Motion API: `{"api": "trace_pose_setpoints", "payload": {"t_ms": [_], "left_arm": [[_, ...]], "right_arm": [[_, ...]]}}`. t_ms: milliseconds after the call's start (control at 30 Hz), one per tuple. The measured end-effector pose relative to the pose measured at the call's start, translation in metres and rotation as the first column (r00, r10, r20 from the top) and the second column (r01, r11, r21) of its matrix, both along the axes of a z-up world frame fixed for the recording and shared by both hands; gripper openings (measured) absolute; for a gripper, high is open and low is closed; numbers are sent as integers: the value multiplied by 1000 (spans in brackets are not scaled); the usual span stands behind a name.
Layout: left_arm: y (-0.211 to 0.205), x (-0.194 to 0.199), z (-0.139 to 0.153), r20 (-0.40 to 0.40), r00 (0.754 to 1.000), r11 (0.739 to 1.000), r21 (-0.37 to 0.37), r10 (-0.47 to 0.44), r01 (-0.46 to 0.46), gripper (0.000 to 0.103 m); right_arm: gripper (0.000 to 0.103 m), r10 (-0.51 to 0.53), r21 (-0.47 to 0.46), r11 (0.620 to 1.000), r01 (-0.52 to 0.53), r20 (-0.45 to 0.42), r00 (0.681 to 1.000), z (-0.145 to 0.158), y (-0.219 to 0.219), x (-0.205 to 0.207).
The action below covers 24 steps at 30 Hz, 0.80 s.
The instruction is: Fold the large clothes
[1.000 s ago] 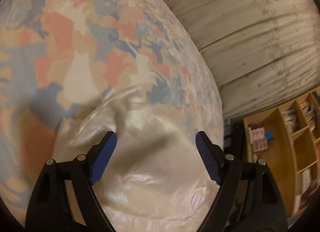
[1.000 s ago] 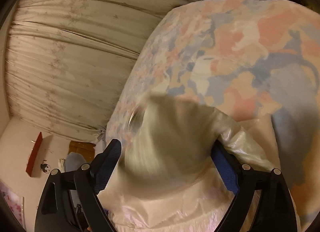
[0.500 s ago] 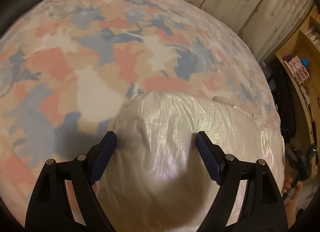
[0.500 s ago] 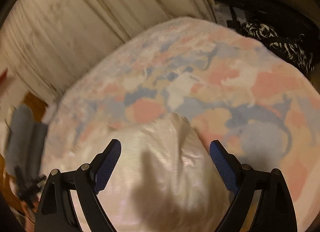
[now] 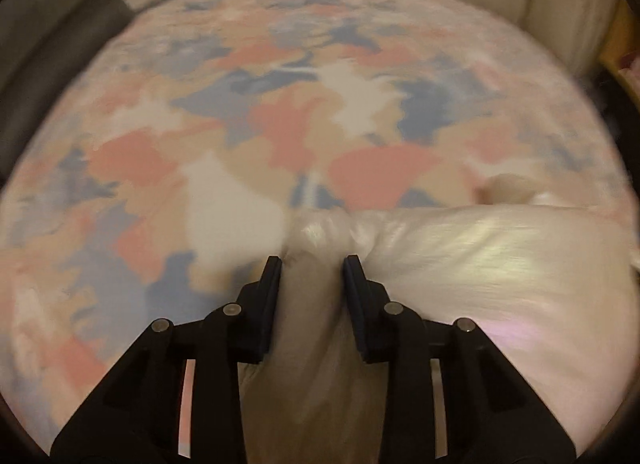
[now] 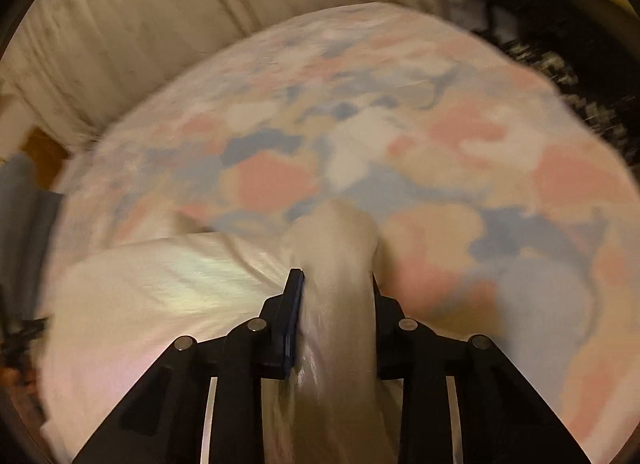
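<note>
A shiny white garment (image 5: 480,264) lies on the near part of a bed covered in a pink, blue and beige patterned sheet (image 5: 280,111). My left gripper (image 5: 312,264) is shut on a bunched fold at the garment's left end. In the right wrist view the same white garment (image 6: 160,288) spreads to the left, and my right gripper (image 6: 334,276) is shut on a bunched fold at its right end. Both views are motion-blurred.
Cream curtains (image 6: 140,23) hang behind the bed. A grey cushion or chair (image 5: 44,43) stands at the bed's far left. Dark patterned fabric (image 6: 560,63) lies beyond the bed's right edge. A wooden shelf edge (image 5: 616,35) shows at far right.
Both grippers were open over the garment and have closed on bunched folds of it. Both views have swung toward the middle of the bed.
</note>
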<state>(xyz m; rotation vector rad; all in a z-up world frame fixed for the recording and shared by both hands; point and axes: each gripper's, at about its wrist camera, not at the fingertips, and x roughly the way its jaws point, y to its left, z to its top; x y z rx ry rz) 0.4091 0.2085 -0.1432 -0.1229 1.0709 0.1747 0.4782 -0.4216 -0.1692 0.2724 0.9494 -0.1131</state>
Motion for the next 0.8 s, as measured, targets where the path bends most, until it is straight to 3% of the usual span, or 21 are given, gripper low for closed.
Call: {"api": "trace_pose_setpoints", "payload": {"t_ms": [133,300,500,600,700,800], "left_arm": [[-11,-2,-20,22,998,993,103,60,-62,29],[-22,-3,-29,57,996,980,183,65,-74,29],[-20,-6,-29,79,995,982,171,68,-81,30],[-17,-8,-26,81,993,980,171,88,-101,41],[-11,-14,-12,90,991,985,129,99,-111,43],[-13,-25,13,137,986,988,115,91,-107,43]], "right_arm": [[27,-95,-67,993,94,-18,995,-26,-2,1],[28,-115,-101,988,115,12,993,-37,2,3],[37,-125,-69,990,126,11,992,-42,3,3],[45,-134,-93,987,132,-16,991,-37,5,4],[46,-133,-141,982,126,-43,990,-23,10,2],[46,-110,-138,985,107,-12,994,6,21,-8]]}}
